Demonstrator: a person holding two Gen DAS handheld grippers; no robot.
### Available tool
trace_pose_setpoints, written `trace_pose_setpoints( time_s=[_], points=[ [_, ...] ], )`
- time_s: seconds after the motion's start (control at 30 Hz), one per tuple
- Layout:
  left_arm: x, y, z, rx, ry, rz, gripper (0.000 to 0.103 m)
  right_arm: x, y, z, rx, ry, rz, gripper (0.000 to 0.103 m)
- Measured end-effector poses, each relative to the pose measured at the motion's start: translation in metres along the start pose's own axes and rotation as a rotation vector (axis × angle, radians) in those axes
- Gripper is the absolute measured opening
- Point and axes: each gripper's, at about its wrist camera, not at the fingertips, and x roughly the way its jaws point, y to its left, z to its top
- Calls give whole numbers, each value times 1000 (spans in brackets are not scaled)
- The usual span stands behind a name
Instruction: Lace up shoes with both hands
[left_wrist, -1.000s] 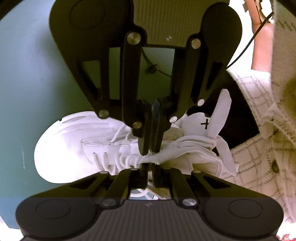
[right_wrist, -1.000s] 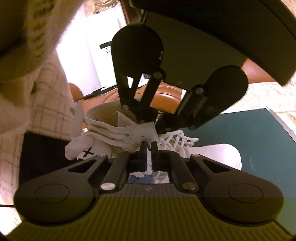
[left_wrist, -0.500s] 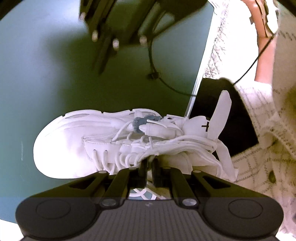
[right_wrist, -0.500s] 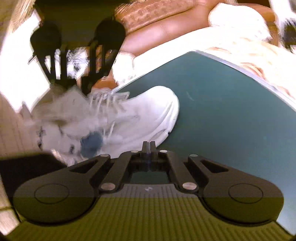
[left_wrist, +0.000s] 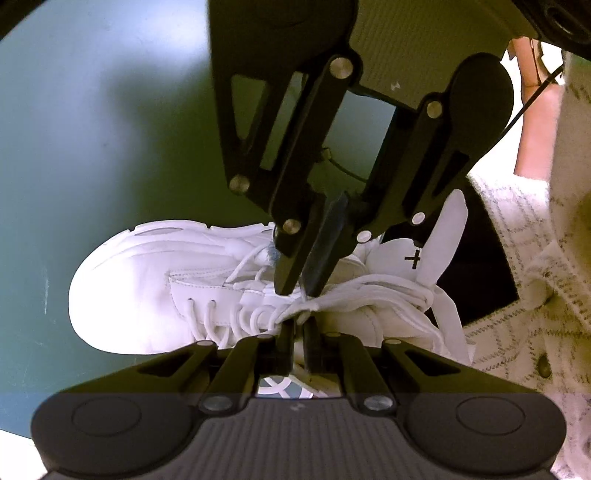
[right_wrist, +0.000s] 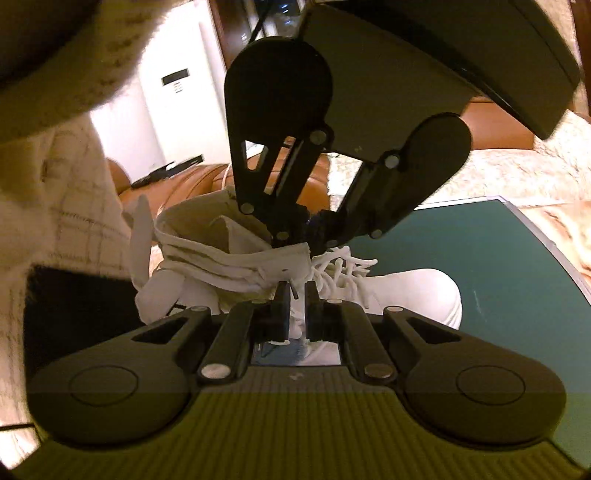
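A white sneaker (left_wrist: 140, 291) lies on the green table (left_wrist: 92, 147), toe to the left and heel tab toward the person. At the bottom of the left wrist view my left gripper (left_wrist: 299, 325) is shut on a bunch of white lace (left_wrist: 354, 291) at the top eyelets. My right gripper (left_wrist: 300, 291) comes down from above, its tips almost touching the left's. In the right wrist view the right gripper (right_wrist: 297, 295) shows a narrow gap with a lace end standing in it. The left gripper (right_wrist: 308, 232) sits at the sneaker's (right_wrist: 417, 291) collar.
A person's checked sleeve (left_wrist: 535, 258) is close on the heel side. A thin black cable (left_wrist: 343, 170) lies on the table behind the shoe. A brown leather seat (right_wrist: 177, 184) stands beyond the table edge (right_wrist: 532, 221).
Half a second ago the right gripper was drawn away from the shoe with its fingers together. It is now back over the top eyelets with a small gap. The left gripper held still.
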Motion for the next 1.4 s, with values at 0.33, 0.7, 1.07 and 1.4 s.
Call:
trace_pose_setpoints(
  time_s=[0.33,0.7,1.07,1.4],
  points=[
    [-12,17,-8,-139,-51,-71,13,9,-10,-9,81,91,-50,0],
    [-11,22,-9,-186,-73,-81,18,-17,-23,-22,340,-46,-68,20],
    [-9,13,-13,-158,-105,-24,12,-1,-8,5,-30,32,24,5],
    [-8,4,-18,-133,-129,13,14,-31,9,8,-30,165,-90,2]
  ],
)
